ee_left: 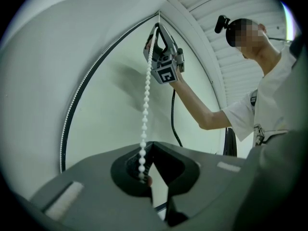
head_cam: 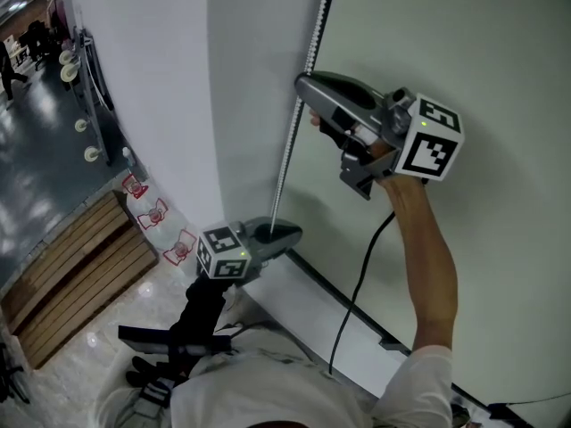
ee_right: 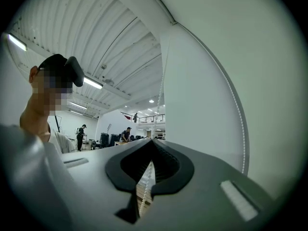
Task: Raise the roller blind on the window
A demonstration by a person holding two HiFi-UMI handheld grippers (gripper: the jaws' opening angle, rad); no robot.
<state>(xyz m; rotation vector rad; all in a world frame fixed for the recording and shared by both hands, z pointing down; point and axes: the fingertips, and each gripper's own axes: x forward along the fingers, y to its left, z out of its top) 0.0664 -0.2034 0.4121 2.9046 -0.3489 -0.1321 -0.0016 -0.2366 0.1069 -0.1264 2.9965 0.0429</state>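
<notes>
The roller blind (head_cam: 482,43) fills the right of the head view, with its bead chain (head_cam: 286,159) hanging along its left edge. At upper centre the right claw (head_cam: 303,83) is clamped on the bead chain, and the left claw (head_cam: 294,233) pinches it lower down.
</notes>
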